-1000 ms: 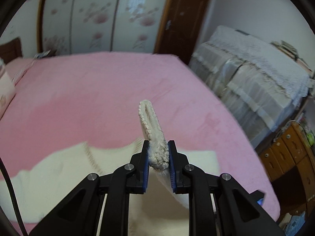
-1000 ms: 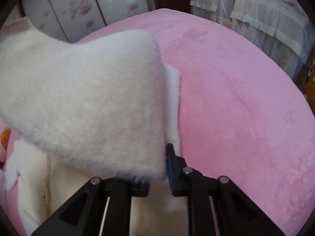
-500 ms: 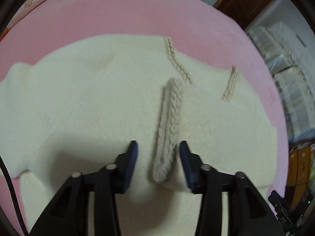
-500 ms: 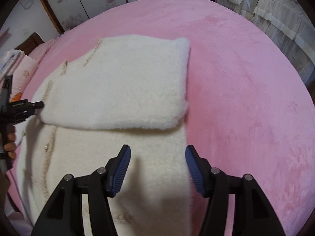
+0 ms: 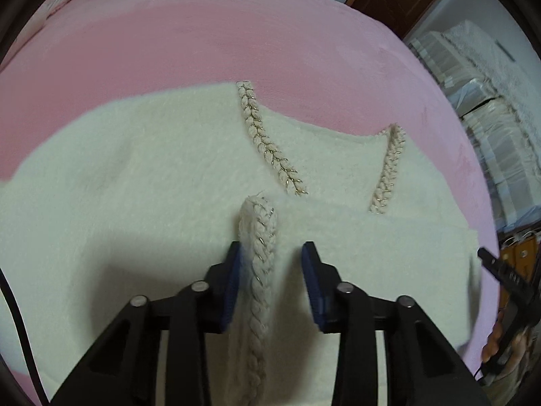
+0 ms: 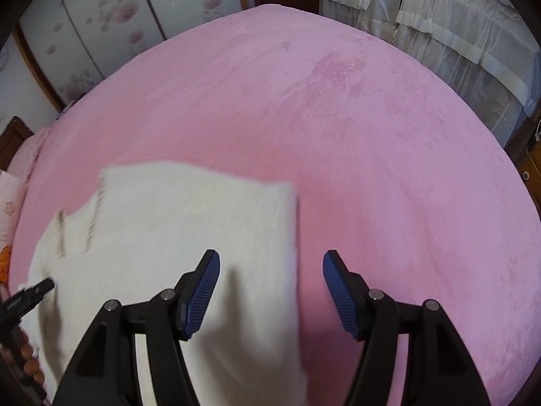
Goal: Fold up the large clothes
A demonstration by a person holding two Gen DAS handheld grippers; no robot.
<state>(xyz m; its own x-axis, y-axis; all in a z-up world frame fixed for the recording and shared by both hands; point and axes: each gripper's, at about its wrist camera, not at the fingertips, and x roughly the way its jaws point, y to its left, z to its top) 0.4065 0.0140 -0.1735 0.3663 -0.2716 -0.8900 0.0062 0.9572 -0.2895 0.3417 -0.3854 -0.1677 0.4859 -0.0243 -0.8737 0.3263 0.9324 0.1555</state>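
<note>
The cream sweater (image 5: 142, 203) lies spread on the pink bed (image 5: 203, 40). Its braided cuff (image 5: 258, 257) sits between my left gripper (image 5: 270, 264) fingers; the left pad touches it, the right pad stands clear, so nothing is clamped. Those jaws have just been closing again after opening. A second ago I held this cuff pinched, up in the air; now it lies down on the sweater. My right gripper (image 6: 270, 291) fingers are wide apart, having just opened, straddling the folded sweater's right edge; earlier they gripped that fleece. No writing is legible.
</note>
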